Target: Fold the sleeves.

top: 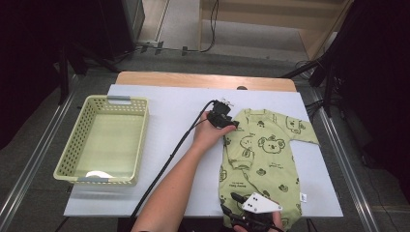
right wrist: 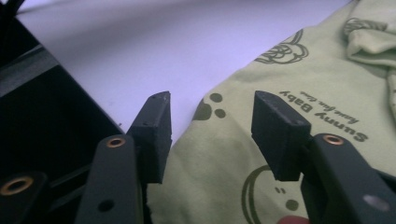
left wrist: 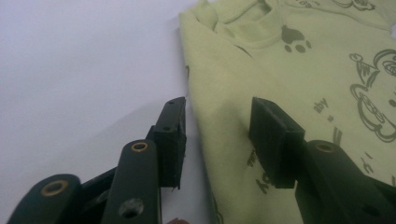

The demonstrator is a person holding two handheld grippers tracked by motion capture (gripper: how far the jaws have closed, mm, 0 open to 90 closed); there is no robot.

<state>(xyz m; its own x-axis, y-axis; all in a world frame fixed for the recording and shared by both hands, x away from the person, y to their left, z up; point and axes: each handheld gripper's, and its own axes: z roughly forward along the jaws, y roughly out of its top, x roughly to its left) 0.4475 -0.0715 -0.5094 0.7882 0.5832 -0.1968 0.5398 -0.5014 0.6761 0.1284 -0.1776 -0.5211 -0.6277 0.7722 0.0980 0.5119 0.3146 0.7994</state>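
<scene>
Fingers (left wrist: 273,140) straddle garment (left wrist: 299,70) edge; basket (top: 104,140) aside.

Lab-like recording station: white-covered table (top: 159,121), metal floor rails (top: 34,159), black rig stands (top: 63,72), trailing cables (top: 212,24).

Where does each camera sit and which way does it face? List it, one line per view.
High view: above the near table edge, looking forward and down; forearm, left tongs and right tongs show.
Left gripper view: along its tongs, straddling the garment edge.
Right gripper view: along its tongs at the hem.
All share the garment.
</scene>
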